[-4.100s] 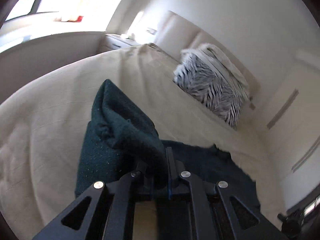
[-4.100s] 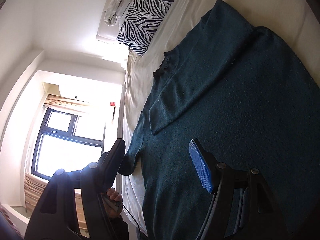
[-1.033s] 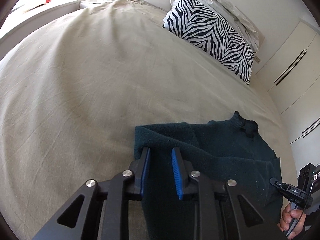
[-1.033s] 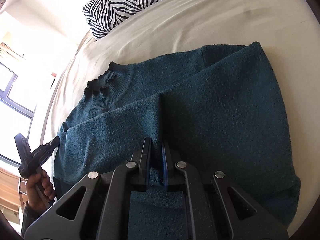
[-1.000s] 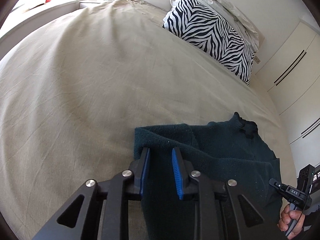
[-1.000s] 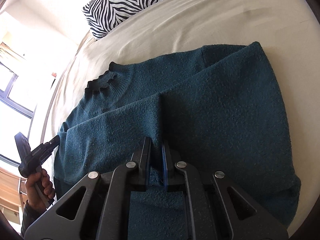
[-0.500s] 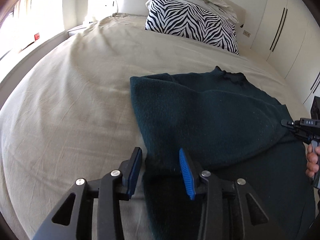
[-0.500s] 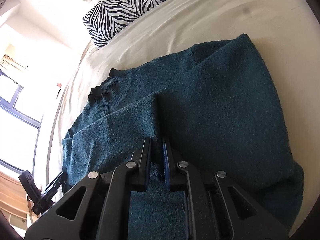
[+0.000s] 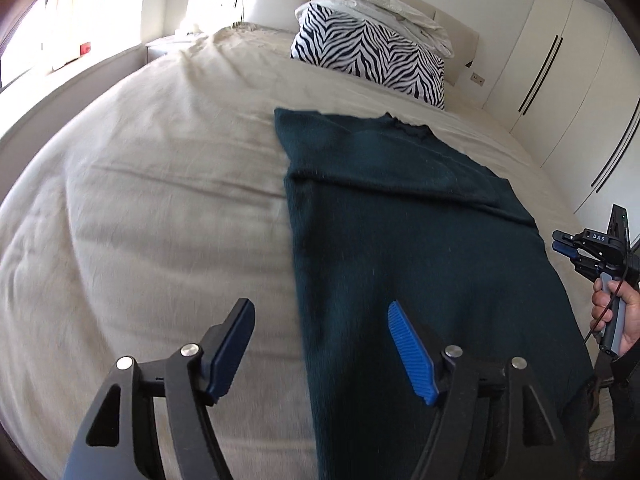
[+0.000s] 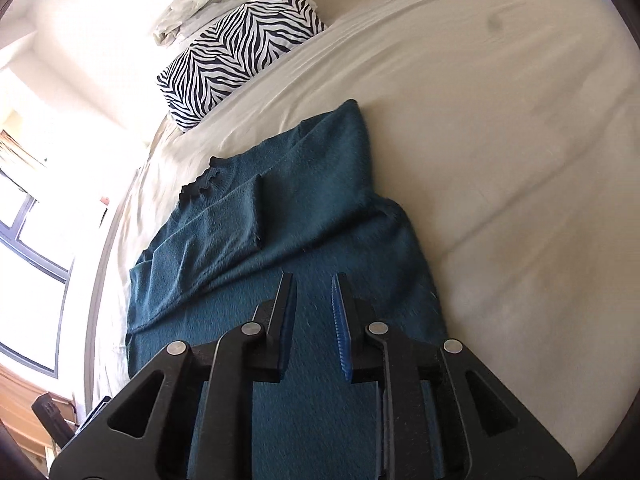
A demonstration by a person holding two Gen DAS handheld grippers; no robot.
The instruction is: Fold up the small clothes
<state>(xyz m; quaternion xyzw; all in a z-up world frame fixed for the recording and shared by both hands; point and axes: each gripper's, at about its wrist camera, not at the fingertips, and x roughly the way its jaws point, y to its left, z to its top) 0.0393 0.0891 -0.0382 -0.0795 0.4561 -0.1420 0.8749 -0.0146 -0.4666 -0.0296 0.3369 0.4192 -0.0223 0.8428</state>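
A dark teal sweater [image 9: 400,208] lies flat on the beige bed [image 9: 160,200], collar toward the pillows, both sleeves folded across its chest [image 10: 224,224]. My left gripper [image 9: 320,320] hovers over the sweater's left edge near the hem. Its jaws are opening wide and nothing is pinched between them. My right gripper [image 10: 314,280] hangs above the lower body of the sweater [image 10: 312,216]. Its jaws are opening with a narrow gap, and only the flat cloth shows below. The left wrist view shows the right gripper [image 9: 568,248] at the far right, held by a hand [image 9: 612,312].
A zebra-print pillow [image 9: 372,56] with crumpled white bedding [image 9: 384,4] on it leans on the headboard. White wardrobe doors [image 9: 560,72] stand along the right of the bed, a bright window [image 10: 24,264] along the left. Bare sheet spreads left of the sweater.
Both grippers have let go of the sweater and drawn back toward its hem while their jaws spread. The sleeves stay folded across the chest.
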